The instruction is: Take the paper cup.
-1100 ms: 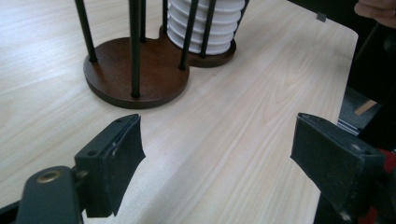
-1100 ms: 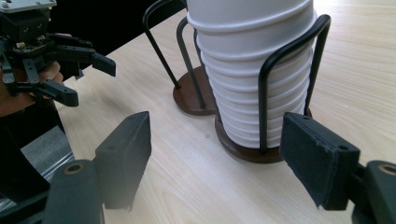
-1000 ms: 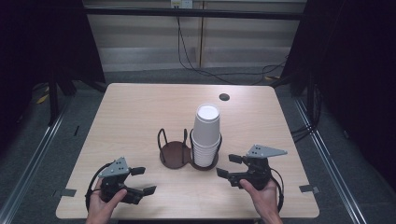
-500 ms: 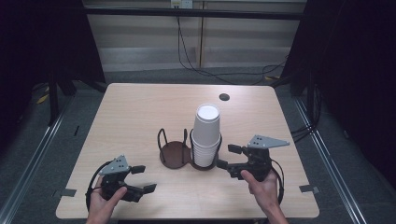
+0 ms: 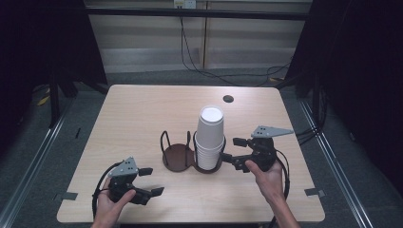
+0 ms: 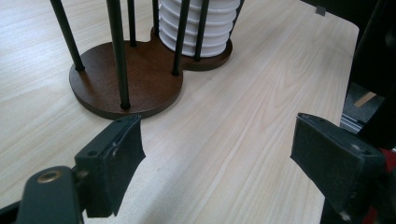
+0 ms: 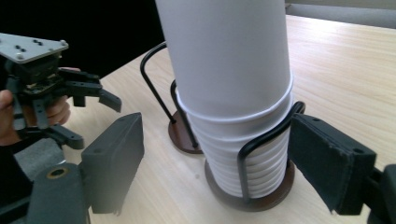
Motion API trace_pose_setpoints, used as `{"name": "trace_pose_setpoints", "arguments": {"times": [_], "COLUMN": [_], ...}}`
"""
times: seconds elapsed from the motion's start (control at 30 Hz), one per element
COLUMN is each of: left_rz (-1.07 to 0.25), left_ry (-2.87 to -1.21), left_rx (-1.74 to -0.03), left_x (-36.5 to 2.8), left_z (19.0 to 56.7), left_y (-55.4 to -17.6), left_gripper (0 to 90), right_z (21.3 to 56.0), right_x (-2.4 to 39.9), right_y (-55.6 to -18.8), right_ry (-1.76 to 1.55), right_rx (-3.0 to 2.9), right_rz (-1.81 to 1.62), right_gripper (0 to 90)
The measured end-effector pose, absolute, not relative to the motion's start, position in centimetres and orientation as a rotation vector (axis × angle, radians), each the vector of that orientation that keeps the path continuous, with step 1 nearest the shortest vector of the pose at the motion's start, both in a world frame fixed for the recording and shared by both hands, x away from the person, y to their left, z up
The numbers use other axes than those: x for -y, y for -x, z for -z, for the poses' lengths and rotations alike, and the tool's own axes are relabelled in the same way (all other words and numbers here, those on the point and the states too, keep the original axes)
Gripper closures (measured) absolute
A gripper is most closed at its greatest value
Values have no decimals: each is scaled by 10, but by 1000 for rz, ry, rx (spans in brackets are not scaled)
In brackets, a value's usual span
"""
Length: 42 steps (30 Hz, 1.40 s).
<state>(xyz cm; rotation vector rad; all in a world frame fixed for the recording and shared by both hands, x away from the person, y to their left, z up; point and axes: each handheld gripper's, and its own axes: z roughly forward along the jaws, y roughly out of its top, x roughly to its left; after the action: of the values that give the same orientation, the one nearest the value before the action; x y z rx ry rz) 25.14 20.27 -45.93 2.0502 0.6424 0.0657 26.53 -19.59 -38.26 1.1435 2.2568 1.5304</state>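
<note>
A tall stack of white paper cups stands upside down in the right ring of a dark brown two-place cup holder near the middle of the wooden table; the left ring is bare. Thin black wire loops rise around the lower cups, standing between the stack and anything coming from the side. The right gripper sits just beside the stack, jaws spread, one each side of the cups in its own view, nothing pinched. The left gripper rests near the table's front edge, well apart from the holder, jaws spread and empty. A small dark round hole sits near the far edge.
</note>
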Motion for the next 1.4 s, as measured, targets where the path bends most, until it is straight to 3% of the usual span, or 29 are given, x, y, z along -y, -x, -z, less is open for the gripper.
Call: {"name": "trace_pose_setpoints", "arguments": {"times": [0.8,1.4], "left_rz": [-60,-55], "left_ry": [-2053,-2070], "left_rx": [-670,-656], "left_x": [-207,-208], "left_z": [463,464], "left_y": [-253,-252], "left_gripper": [166,166], "right_z": [333,330], "right_x": [171,148], "right_y": [-308,-337], "right_ry": [-1064,-1044], "right_rx": [-2319,-2441], "right_rz": [-1515,-1371], "right_gripper": [151,144]}}
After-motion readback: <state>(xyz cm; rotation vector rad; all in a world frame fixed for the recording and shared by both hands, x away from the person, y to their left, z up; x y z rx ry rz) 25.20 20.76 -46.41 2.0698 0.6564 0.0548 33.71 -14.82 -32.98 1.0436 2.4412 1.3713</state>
